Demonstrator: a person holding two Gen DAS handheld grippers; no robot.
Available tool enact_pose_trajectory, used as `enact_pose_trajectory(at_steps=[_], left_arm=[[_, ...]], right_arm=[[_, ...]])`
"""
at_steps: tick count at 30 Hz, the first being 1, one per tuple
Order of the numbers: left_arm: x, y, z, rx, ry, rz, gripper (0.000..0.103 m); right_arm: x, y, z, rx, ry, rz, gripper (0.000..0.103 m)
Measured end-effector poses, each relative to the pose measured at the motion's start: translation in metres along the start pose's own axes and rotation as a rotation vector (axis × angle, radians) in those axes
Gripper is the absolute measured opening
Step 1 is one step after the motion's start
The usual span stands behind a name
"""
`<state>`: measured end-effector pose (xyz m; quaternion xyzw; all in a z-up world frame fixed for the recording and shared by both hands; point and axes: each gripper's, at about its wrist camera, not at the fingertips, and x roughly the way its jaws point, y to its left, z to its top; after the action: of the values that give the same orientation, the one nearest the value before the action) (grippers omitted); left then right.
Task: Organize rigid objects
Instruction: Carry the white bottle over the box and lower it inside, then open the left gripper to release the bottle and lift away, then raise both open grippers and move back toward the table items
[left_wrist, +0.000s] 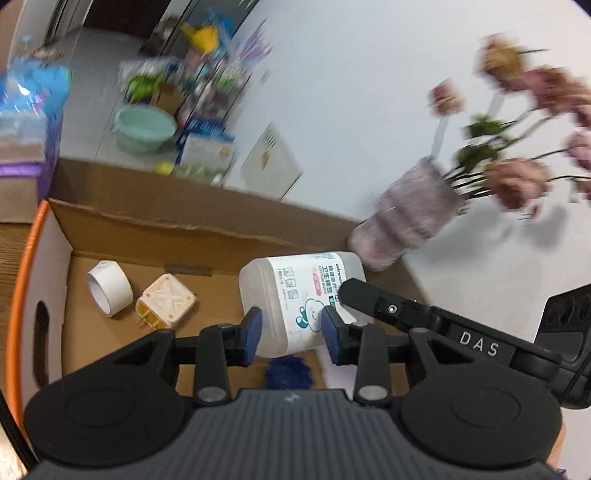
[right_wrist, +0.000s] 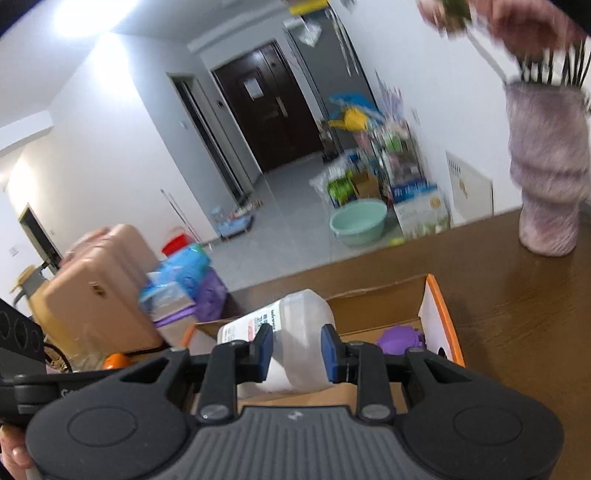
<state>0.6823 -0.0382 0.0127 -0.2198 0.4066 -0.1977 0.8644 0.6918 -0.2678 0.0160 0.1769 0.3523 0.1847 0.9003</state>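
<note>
A translucent plastic cotton-swab container (left_wrist: 301, 299) with a white label is held above an open cardboard box (left_wrist: 155, 236) with orange edges. My left gripper (left_wrist: 291, 332) is shut on its lower end. My right gripper (right_wrist: 297, 350) is shut on the same container (right_wrist: 291, 332), gripping its other end; its black finger (left_wrist: 369, 295) shows in the left wrist view. Inside the box lie a white tape roll (left_wrist: 109, 288), a cream square plug adapter (left_wrist: 166, 304) and a dark blue frilly object (left_wrist: 288, 371). A purple object (right_wrist: 400, 339) lies in the box's right end.
A pink vase (left_wrist: 410, 218) with dried flowers stands on the brown wooden table (right_wrist: 517, 314) right of the box. A tan suitcase (right_wrist: 99, 288) and tissue packs (right_wrist: 177, 280) stand to the left. A green basin (right_wrist: 358, 219) and clutter sit on the floor beyond.
</note>
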Motion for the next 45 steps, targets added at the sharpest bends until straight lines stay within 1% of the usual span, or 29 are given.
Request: enact_pose_trajectory(at_steps=[2,5,7,8,11,12,14,16,17,19,20,21,23,26,28,30,32,34,36,39,42,43,45], left_arm=[[0.022,0.010,0.008,-0.024,0.030,0.036,0.035],[0.048,0.020,0.014,-0.027,0.063,0.085,0.035],[0.060,0.027,0.016,-0.041,0.085,0.111,0.035],[0.064,0.031,0.017,-0.056,0.091,0.116,0.036],[0.070,0.037,0.018,-0.078,0.090,0.139,0.037],[0.068,0.035,0.017,-0.068,0.084,0.139,0.037],[0.061,0.030,0.014,-0.028,0.069,0.117,0.041],[0.053,0.019,0.015,-0.010,0.056,0.101,0.049],[0.047,0.014,0.015,0.001,0.054,0.097,0.051],[0.027,0.004,0.015,0.030,0.041,0.120,0.060],[0.016,-0.001,0.014,0.045,0.025,0.144,0.060],[0.001,-0.007,0.013,0.062,0.007,0.167,0.060],[-0.026,-0.017,0.010,0.079,-0.002,0.183,0.061],[-0.080,-0.040,0.001,0.110,-0.021,0.208,0.061],[-0.127,-0.060,-0.009,0.148,-0.083,0.235,0.065],[-0.178,-0.086,-0.024,0.192,-0.157,0.240,0.069],[-0.227,-0.113,-0.037,0.219,-0.209,0.240,0.069],[-0.275,-0.137,-0.049,0.233,-0.248,0.229,0.069],[-0.330,-0.169,-0.064,0.258,-0.303,0.210,0.070],[-0.401,-0.210,-0.089,0.298,-0.380,0.188,0.072],[-0.473,-0.248,-0.125,0.360,-0.475,0.166,0.078],[-0.491,-0.256,-0.135,0.370,-0.496,0.156,0.079],[-0.526,-0.272,-0.156,0.393,-0.531,0.138,0.079]], right_arm=[[0.028,-0.015,0.002,0.034,0.034,-0.001,0.028],[0.061,-0.026,-0.002,0.051,0.077,-0.028,0.028],[0.077,-0.028,-0.005,0.044,0.098,-0.042,0.028],[0.082,-0.027,-0.007,0.042,0.108,-0.045,0.030],[0.094,-0.030,-0.011,0.053,0.132,-0.052,0.030],[0.095,-0.031,-0.012,0.056,0.128,-0.052,0.030],[0.092,-0.027,-0.014,0.033,0.117,-0.077,0.031],[0.084,-0.019,-0.015,-0.001,0.104,-0.096,0.033],[0.079,-0.018,-0.013,-0.004,0.101,-0.101,0.035],[0.062,-0.012,-0.010,-0.009,0.094,-0.101,0.040],[0.051,-0.009,-0.009,-0.014,0.081,-0.099,0.042],[0.039,-0.006,-0.008,-0.022,0.069,-0.100,0.043],[0.014,0.003,-0.008,-0.039,0.058,-0.108,0.045],[-0.034,0.020,-0.008,-0.072,0.040,-0.109,0.046],[-0.071,0.035,-0.011,-0.099,0.009,-0.099,0.046],[-0.109,0.051,-0.016,-0.128,-0.030,-0.089,0.049],[-0.150,0.068,-0.022,-0.151,-0.058,-0.081,0.050],[-0.194,0.084,-0.028,-0.164,-0.092,-0.072,0.050],[-0.240,0.102,-0.035,-0.186,-0.136,-0.059,0.050],[-0.314,0.127,-0.046,-0.225,-0.200,-0.040,0.051],[-0.386,0.151,-0.060,-0.276,-0.275,-0.035,0.059],[-0.409,0.158,-0.067,-0.295,-0.303,-0.035,0.063],[-0.445,0.168,-0.079,-0.318,-0.346,-0.034,0.064]])
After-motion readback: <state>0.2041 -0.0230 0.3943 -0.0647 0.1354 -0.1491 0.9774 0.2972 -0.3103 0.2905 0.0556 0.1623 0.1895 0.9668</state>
